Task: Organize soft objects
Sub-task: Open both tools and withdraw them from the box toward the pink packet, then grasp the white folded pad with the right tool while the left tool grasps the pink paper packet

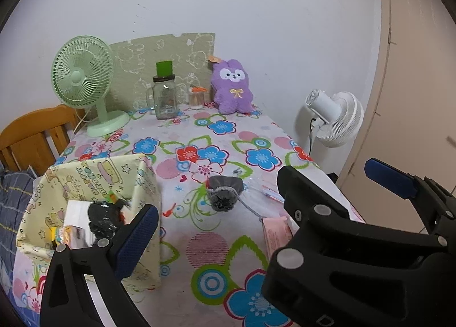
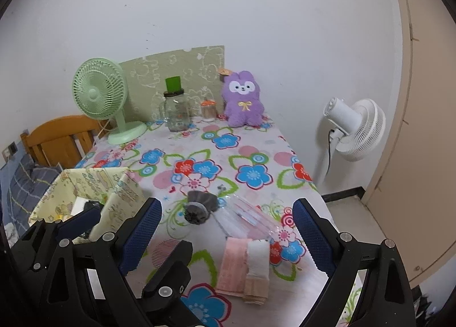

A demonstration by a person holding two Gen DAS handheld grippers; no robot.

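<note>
— How did the claws stand?

— Both spread wide, holding nothing. The right claw (image 2: 228, 230) hung over the near table edge; the left claw (image 1: 218, 213) sat beside it, by the box (image 1: 85, 181).

— And the soft things?

— The towels (image 2: 245, 267) lay just below and ahead of the right claw, their long axis running away from it. That hand was nearer, I'd say. The pouch (image 2: 199, 206) lay further out, mid-table.

— Their look?

— Folded, one pink, one cream, side by side and touching. The pouch was grey and crumpled.

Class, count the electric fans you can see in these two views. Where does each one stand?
2. The green fan stands on the table's far left corner; the white fan stands on the floor, right of the table. Others may be out of view.
</note>
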